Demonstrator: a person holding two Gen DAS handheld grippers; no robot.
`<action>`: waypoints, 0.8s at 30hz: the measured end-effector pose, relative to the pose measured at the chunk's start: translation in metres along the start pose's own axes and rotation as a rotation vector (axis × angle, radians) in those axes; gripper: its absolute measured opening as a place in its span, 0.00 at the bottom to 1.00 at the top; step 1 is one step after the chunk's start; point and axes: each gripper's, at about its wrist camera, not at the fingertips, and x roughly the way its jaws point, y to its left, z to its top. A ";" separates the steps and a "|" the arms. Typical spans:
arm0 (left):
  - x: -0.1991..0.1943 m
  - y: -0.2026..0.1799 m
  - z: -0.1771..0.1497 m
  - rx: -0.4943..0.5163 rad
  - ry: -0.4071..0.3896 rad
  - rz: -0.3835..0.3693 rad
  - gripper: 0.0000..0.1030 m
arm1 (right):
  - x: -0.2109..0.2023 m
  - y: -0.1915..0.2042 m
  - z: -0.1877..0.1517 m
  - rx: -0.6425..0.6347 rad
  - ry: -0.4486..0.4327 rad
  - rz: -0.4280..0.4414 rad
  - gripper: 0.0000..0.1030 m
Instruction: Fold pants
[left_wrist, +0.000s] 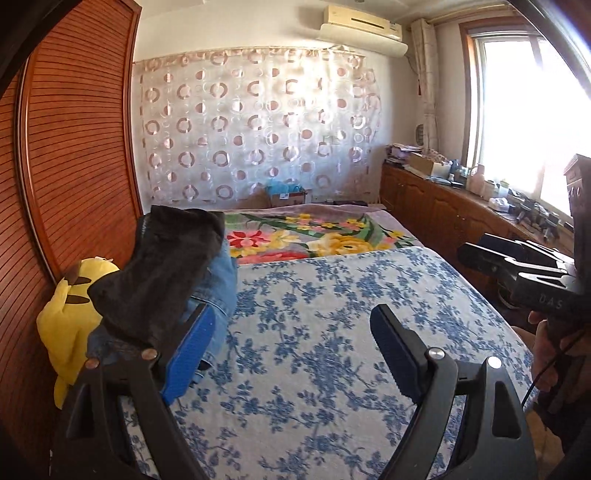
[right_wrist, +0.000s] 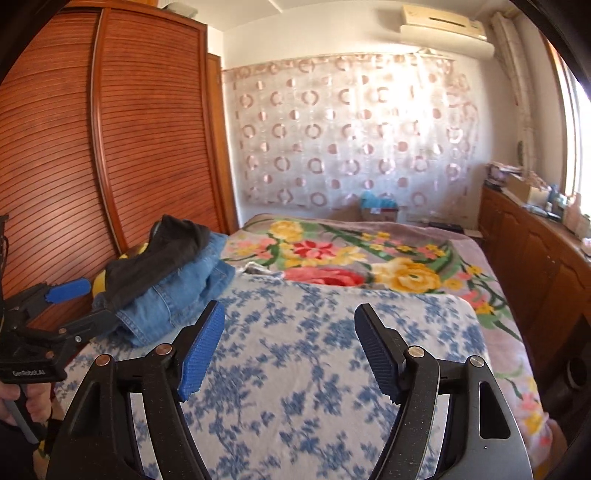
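Observation:
A pile of folded clothes lies at the bed's left edge: dark pants (left_wrist: 162, 273) (right_wrist: 162, 254) on top of blue jeans (left_wrist: 221, 280) (right_wrist: 177, 295). My left gripper (left_wrist: 291, 332) is open and empty, its left finger just beside the pile. It also shows in the right wrist view (right_wrist: 79, 306), next to the jeans. My right gripper (right_wrist: 290, 332) is open and empty over the blue-flowered bedspread (right_wrist: 314, 369). It also shows at the right of the left wrist view (left_wrist: 517, 266), and there I cannot tell how its jaws stand.
A yellow plush toy (left_wrist: 70, 317) sits between the pile and the wooden wardrobe (left_wrist: 74, 147). A floral blanket (right_wrist: 369, 258) covers the far half of the bed. A cluttered wooden cabinet (left_wrist: 443, 199) runs along the right under the window.

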 end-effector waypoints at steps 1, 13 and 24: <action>-0.003 -0.004 -0.001 0.003 -0.001 -0.002 0.84 | -0.005 -0.001 -0.003 0.003 0.000 -0.009 0.72; -0.045 -0.039 -0.015 0.030 -0.026 -0.023 0.84 | -0.065 -0.003 -0.034 0.032 -0.025 -0.059 0.72; -0.085 -0.050 -0.017 0.027 -0.065 0.007 0.84 | -0.115 0.006 -0.040 0.027 -0.080 -0.065 0.72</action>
